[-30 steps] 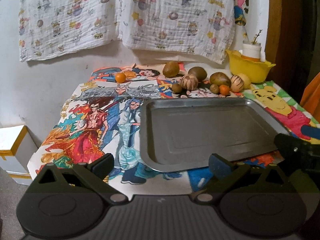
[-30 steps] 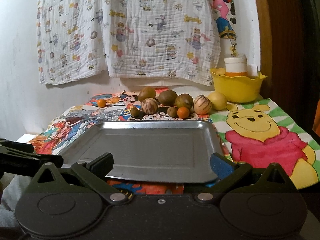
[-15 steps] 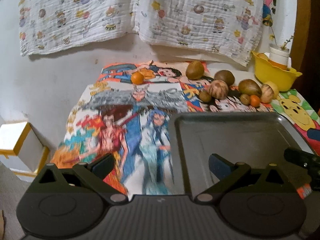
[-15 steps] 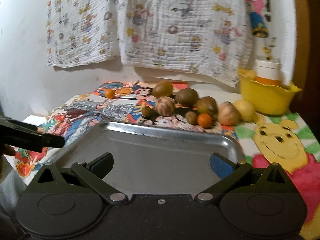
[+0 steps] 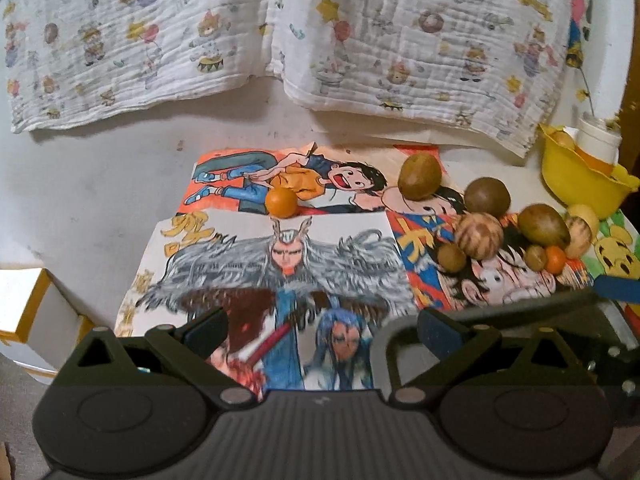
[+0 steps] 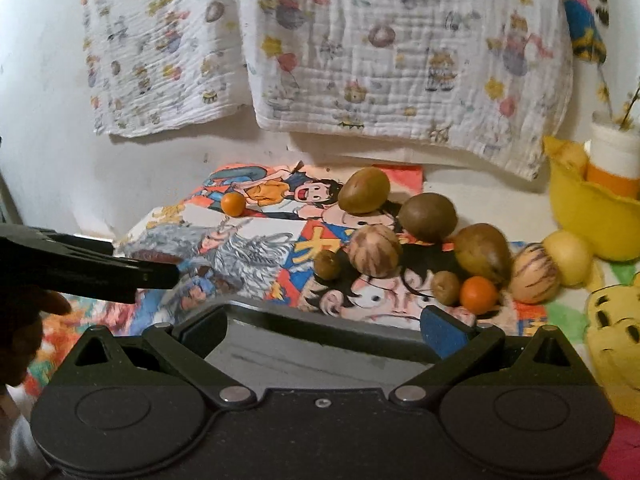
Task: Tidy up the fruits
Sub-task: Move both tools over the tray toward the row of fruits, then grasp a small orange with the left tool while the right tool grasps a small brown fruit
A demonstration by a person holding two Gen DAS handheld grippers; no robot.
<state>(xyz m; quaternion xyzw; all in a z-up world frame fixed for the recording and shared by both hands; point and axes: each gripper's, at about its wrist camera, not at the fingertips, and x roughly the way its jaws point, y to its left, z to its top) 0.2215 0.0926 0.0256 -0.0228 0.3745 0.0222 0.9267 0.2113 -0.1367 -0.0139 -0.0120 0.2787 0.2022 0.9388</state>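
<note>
Both claws are spread wide and carry nothing. The left gripper (image 5: 320, 330) hangs over the drawings beside the metal tray (image 6: 320, 354); the right gripper (image 6: 324, 330) sits above the tray's far rim. Just beyond that rim lies the fruit cluster (image 6: 416, 240) (striped, brown and small orange pieces, several touching). A lone orange (image 5: 281, 202) rests well apart, far left of the tray. To begin well, I judge the right claw should take an outer fruit, such as the small orange (image 6: 479, 295) nearest the rim, so its neighbours don't roll.

A white table (image 5: 104, 200) carries cartoon posters (image 5: 288, 264). A metal tray (image 6: 320, 354) lies at 6 o'clock. A yellow bowl (image 6: 592, 216) sits at 3 o'clock.
</note>
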